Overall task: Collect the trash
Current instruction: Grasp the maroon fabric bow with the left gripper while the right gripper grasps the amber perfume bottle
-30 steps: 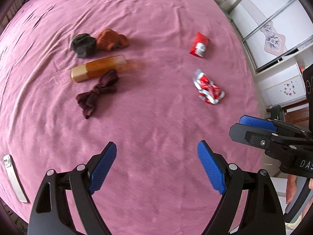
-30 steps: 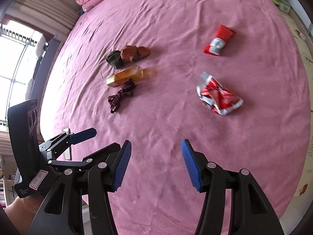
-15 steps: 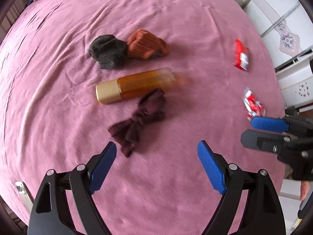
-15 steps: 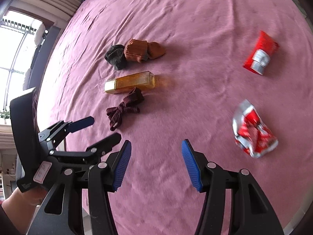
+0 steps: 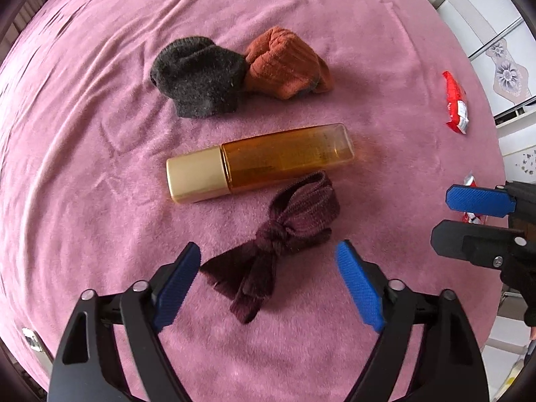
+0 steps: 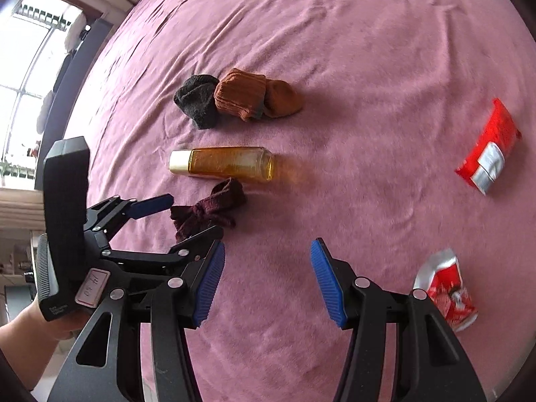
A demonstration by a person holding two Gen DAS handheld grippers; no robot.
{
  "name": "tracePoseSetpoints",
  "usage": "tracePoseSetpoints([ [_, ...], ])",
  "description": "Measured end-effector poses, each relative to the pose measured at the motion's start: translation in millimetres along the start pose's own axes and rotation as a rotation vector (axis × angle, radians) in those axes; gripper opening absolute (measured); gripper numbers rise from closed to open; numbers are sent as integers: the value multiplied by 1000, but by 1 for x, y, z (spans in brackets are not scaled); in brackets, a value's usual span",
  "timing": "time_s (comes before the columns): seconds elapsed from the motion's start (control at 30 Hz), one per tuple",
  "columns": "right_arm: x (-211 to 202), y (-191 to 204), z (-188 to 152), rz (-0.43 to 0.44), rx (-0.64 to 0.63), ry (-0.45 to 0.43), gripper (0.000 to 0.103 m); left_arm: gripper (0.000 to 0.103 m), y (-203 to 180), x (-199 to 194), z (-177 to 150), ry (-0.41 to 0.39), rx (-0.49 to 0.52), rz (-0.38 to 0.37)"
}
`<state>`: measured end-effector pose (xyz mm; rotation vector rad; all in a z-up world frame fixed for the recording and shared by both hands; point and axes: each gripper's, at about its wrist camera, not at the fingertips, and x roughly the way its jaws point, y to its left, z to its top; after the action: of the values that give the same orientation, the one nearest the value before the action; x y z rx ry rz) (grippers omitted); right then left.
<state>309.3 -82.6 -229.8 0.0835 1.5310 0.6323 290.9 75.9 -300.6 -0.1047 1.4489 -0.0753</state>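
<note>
On the pink bed cover (image 5: 100, 201) lies a knotted maroon sock (image 5: 278, 238) (image 6: 207, 211). My left gripper (image 5: 268, 248) (image 6: 192, 216) points down over it; its jaws are closing with the sock between them, and the pads are clear of the cloth. Beyond it lies an amber bottle (image 5: 261, 162) (image 6: 222, 165) with a gold cap. A red wrapper (image 5: 454, 102) (image 6: 489, 154) and a crumpled red-and-silver wrapper (image 6: 447, 288) lie to the right. My right gripper (image 6: 267, 244) (image 5: 442, 217) hangs open over bare cover, holding nothing.
A dark grey sock (image 5: 197, 73) and an orange sock (image 5: 284, 63) lie side by side behind the bottle. White wardrobe doors (image 5: 502, 73) stand past the bed's right edge. A window (image 6: 26, 67) is at the left. A person's hand (image 6: 30, 321) holds the left gripper.
Both grippers have come down and moved toward the bottle and socks. The maroon sock now lies between the left jaws, which have narrowed. The wrappers have slid toward the right edge of the views.
</note>
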Motion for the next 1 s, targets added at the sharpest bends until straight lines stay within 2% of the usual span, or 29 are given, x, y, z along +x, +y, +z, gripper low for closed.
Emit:
tracePoseSetpoints([
  [0.07,3,1,4,-2,-14,6,53,53,1,7,0,17,-5,9],
  [0.23,11,11,15,-9,-65,25,53,35,5,11,-5,6,-58,-3],
  [0.3,14,19,20,-18,-106,30,53,29,15,8,-8,-1,-124,-36],
  [0.43,21,38,32,-32,-197,40,53,26,38,-2,-18,-20,-256,-85],
  [0.53,28,55,43,-45,-277,44,53,25,55,-10,-27,-35,-326,-90],
  [0.73,50,84,64,-88,-438,78,53,25,79,-11,-35,-32,-391,-90],
  [0.93,85,105,73,-157,-593,161,53,25,102,-13,-39,-40,-444,-105],
  [1.0,94,107,75,-177,-607,182,53,25,108,-12,-40,-36,-454,-108],
])
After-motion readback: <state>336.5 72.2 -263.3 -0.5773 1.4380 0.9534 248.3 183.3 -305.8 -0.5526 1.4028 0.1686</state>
